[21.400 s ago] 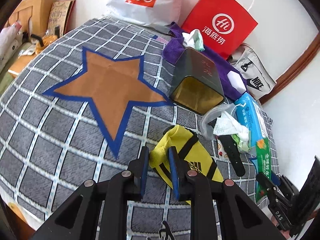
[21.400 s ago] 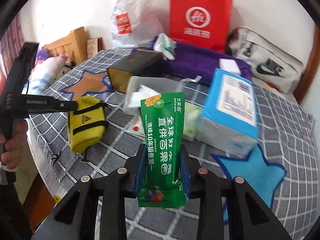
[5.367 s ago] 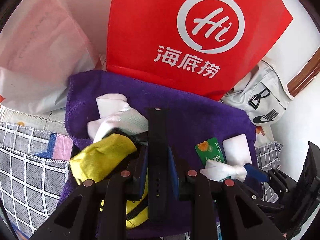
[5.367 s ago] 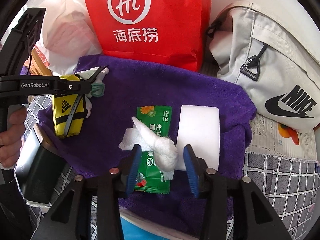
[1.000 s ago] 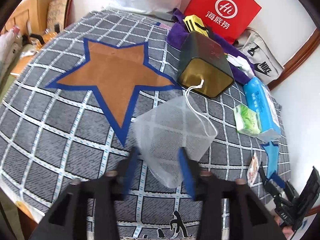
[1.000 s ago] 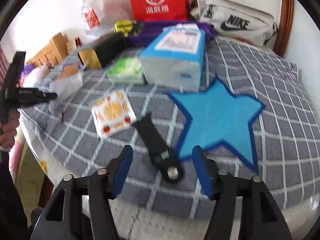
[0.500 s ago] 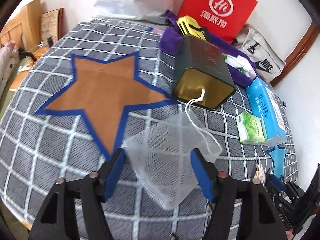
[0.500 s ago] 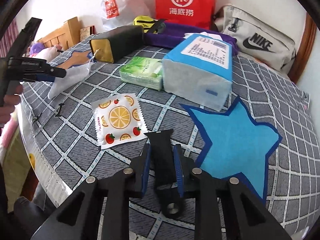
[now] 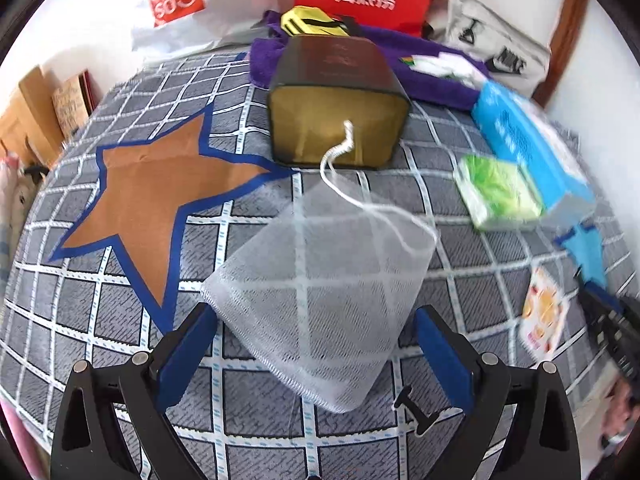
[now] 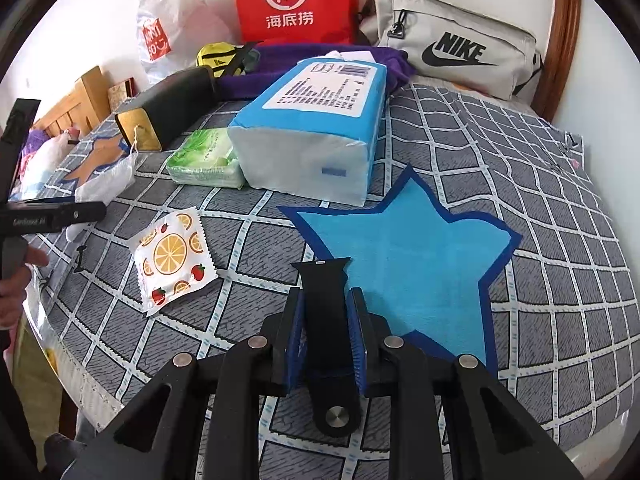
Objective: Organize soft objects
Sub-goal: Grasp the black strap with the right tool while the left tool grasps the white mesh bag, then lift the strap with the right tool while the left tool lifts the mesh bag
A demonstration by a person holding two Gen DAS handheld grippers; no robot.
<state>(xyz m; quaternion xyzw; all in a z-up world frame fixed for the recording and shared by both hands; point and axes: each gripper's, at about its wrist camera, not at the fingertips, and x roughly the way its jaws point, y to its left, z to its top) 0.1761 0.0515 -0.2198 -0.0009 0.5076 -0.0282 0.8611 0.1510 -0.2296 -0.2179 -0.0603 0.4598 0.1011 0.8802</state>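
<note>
My left gripper point(image 9: 314, 338) is wide open around a white mesh drawstring bag point(image 9: 324, 300) that lies flat on the grey checked bedspread point(image 9: 120, 320); its pads do not touch the bag. My right gripper point(image 10: 325, 330) is shut on a black watch strap point(image 10: 326, 320) at the edge of the blue star patch point(image 10: 404, 248). A purple towel point(image 9: 432, 76) at the back holds a yellow Adidas pouch point(image 9: 310, 24) and white soft items point(image 9: 444, 64). The mesh bag also shows in the right wrist view point(image 10: 108, 178).
A dark open box point(image 9: 338, 96) lies on its side behind the mesh bag. A blue tissue pack point(image 10: 312, 128), a green wipes pack point(image 10: 206, 160) and a fruit-print sachet point(image 10: 172, 256) lie mid-bed. A red paper bag point(image 10: 294, 0) and a Nike bag point(image 10: 452, 52) stand at the wall.
My left gripper has opened wider and moved up around the mesh bag. My right gripper stays shut on the black strap, which it closed on about half a second ago.
</note>
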